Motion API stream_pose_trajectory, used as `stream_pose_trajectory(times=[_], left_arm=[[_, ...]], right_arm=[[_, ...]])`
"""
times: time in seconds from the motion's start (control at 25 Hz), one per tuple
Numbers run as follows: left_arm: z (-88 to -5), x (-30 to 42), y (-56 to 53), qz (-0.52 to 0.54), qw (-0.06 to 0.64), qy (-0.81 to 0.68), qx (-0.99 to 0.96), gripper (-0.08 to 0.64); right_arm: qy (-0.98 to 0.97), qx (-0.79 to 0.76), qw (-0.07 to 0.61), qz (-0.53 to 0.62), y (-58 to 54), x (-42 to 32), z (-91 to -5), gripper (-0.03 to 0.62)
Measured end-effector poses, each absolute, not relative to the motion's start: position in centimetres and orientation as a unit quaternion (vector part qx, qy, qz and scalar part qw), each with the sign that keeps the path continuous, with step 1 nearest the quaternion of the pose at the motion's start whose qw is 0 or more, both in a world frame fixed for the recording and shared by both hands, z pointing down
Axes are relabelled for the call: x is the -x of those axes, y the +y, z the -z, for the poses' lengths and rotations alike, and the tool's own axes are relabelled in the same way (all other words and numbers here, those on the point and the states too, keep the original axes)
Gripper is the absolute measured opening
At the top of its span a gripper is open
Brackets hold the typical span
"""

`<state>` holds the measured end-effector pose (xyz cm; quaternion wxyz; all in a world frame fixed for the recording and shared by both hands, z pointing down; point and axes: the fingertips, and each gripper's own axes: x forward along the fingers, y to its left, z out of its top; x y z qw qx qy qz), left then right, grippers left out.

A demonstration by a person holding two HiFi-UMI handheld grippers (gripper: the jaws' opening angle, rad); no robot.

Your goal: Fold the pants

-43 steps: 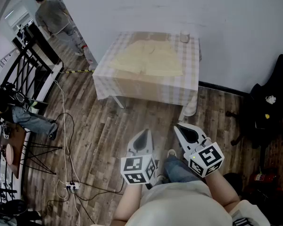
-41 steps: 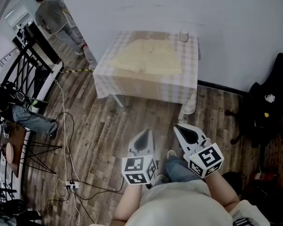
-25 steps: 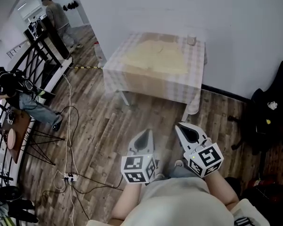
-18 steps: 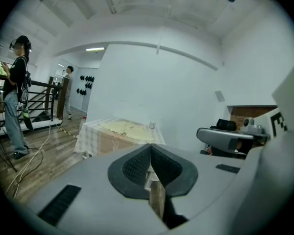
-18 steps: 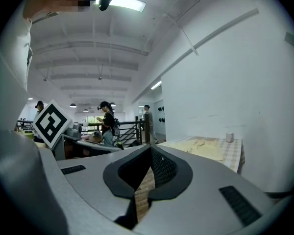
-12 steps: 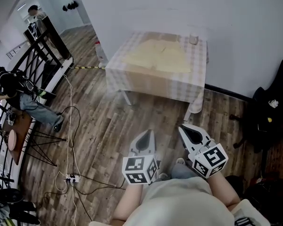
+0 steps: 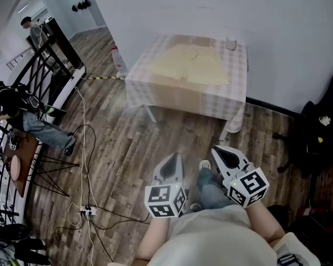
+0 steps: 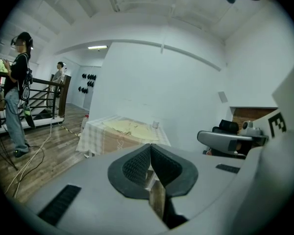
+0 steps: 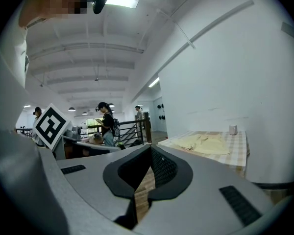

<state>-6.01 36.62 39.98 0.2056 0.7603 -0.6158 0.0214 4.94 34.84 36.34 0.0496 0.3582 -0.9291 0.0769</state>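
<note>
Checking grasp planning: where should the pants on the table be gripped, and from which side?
Probably at the two near corners, coming from the front of the table: the pants lie spread flat, near edge towards the person.

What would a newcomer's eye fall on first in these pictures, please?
Probably the checked table against the white wall, with pale yellow pants spread flat on it and a cup at its far corner. Nearer, the left gripper and right gripper point towards it over the wood floor, both shut and empty.
</note>
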Motion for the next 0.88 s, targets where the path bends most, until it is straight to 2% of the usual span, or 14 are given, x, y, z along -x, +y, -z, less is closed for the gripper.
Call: stream_pose_trajectory(times=[0.44, 0.88], left_arm=[[-41.5, 7.8, 29.9, -0.024, 0.219, -0.621, -0.752, 0.005], [-40.3, 9.1, 18.8, -0.040, 0.209, -0.643, -0.736, 0.005]], right_arm=[[-0.927, -0.363, 0.053, -0.086, 27.3, -4.3, -37.5, 0.000], [-0.931, -0.352, 0.049, -0.088, 14.5, -4.1, -36.9, 0.000]])
